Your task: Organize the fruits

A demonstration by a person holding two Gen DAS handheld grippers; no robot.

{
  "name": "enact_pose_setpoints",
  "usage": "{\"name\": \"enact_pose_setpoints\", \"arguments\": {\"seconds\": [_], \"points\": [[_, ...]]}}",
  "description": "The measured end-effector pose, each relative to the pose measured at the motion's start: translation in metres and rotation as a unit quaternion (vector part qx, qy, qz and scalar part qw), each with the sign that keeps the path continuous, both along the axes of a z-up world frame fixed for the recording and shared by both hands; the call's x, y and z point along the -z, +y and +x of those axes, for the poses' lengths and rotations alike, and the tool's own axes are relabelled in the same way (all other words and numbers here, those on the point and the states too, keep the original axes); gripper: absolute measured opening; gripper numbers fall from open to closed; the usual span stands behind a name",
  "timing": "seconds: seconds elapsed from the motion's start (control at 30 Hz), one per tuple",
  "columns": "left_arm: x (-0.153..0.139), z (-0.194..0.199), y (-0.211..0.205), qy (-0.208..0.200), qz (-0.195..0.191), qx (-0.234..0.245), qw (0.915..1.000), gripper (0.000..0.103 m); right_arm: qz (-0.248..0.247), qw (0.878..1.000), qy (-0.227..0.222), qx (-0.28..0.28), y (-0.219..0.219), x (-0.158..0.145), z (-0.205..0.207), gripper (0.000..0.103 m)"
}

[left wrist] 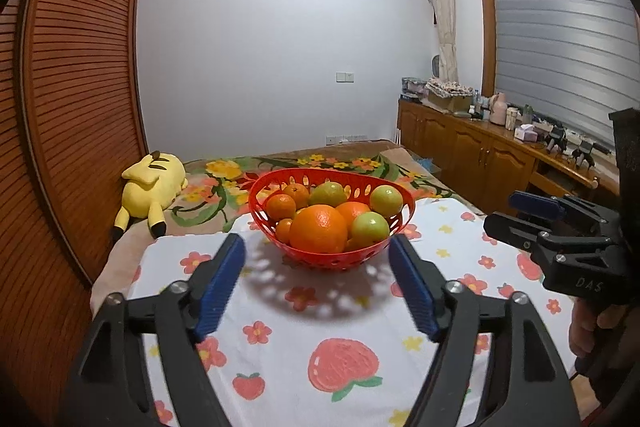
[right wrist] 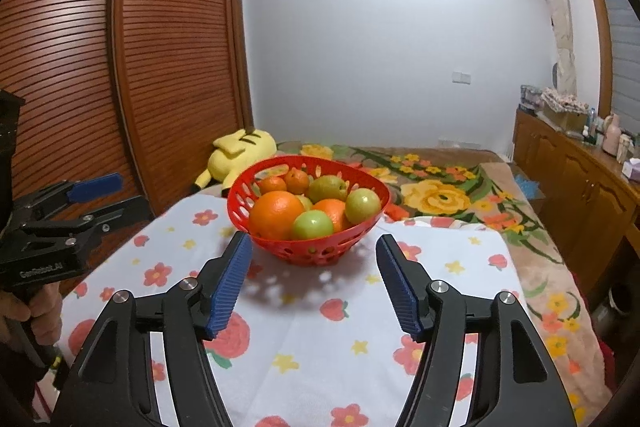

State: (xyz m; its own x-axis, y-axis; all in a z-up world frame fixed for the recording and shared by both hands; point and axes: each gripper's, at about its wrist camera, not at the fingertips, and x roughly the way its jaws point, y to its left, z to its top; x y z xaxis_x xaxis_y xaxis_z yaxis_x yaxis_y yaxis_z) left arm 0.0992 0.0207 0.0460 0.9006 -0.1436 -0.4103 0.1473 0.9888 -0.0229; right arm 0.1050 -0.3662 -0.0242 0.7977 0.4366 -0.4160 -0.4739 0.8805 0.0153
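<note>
1. Left wrist view: the left gripper (left wrist: 318, 271) points slightly down at a red basket (left wrist: 262, 205) that stands on a white cloth with a flower and strawberry print (left wrist: 280, 343). Its blue pads (left wrist: 222, 285) stand wide apart with only cloth between them, and they hold nothing; the basket lies just beyond the fingertips, not touched.
2. The basket holds a big orange (left wrist: 318, 228) at the near rim, a second orange (left wrist: 352, 209) behind it, three small mandarins (left wrist: 281, 207) on the left, and three green fruits (left wrist: 370, 229) at the right and far side.
3. At the right edge the right gripper (left wrist: 520, 215) is seen from the side, held by a hand (left wrist: 588, 327); it grips nothing, and how far its jaws are parted cannot be told from this view.
4. A yellow plush toy (left wrist: 154, 183) lies far left on a flowered blanket (left wrist: 224, 173), beside a louvred wooden wardrobe (left wrist: 80, 99). A wooden cabinet (left wrist: 460, 147) runs along the right.
5. Right wrist view: the right gripper (right wrist: 314, 275) has its blue pads (right wrist: 230, 283) well apart and empty, either side of the basket's (right wrist: 240, 199) near edge without touching it.
6. The large orange (right wrist: 276, 215) sits near left in the basket, green fruits (right wrist: 313, 225) near and right.
7. The left gripper (right wrist: 100, 199) shows at the left edge, held by a hand (right wrist: 40, 311), holding nothing.
</note>
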Motion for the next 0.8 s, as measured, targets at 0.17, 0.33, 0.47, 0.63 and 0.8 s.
{"name": "enact_pose_setpoints", "arguments": {"seconds": [0.17,0.33,0.47,0.63,0.8], "points": [[-0.007,-0.014,0.002,-0.018,0.004,-0.014,0.9997,0.099,0.007,1.0,-0.006,0.004,-0.002,-0.002,-0.009,0.076],[-0.013,-0.024,0.0,-0.014,0.012,-0.029,0.9994,0.1,0.011,1.0,-0.012,0.01,-0.002,-0.003,-0.019,0.086],[-0.011,-0.032,-0.001,-0.019,0.01,-0.025,0.9995,0.1,0.011,1.0,-0.02,0.012,-0.003,-0.005,-0.027,0.088],[-0.005,-0.039,-0.002,-0.013,0.009,-0.025,0.9996,0.1,0.017,0.999,-0.023,0.018,-0.007,-0.006,-0.034,0.088],[0.001,-0.045,0.0,-0.004,0.002,-0.03,0.9995,0.1,0.01,0.999,-0.023,0.026,-0.009,-0.002,-0.037,0.088]]}}
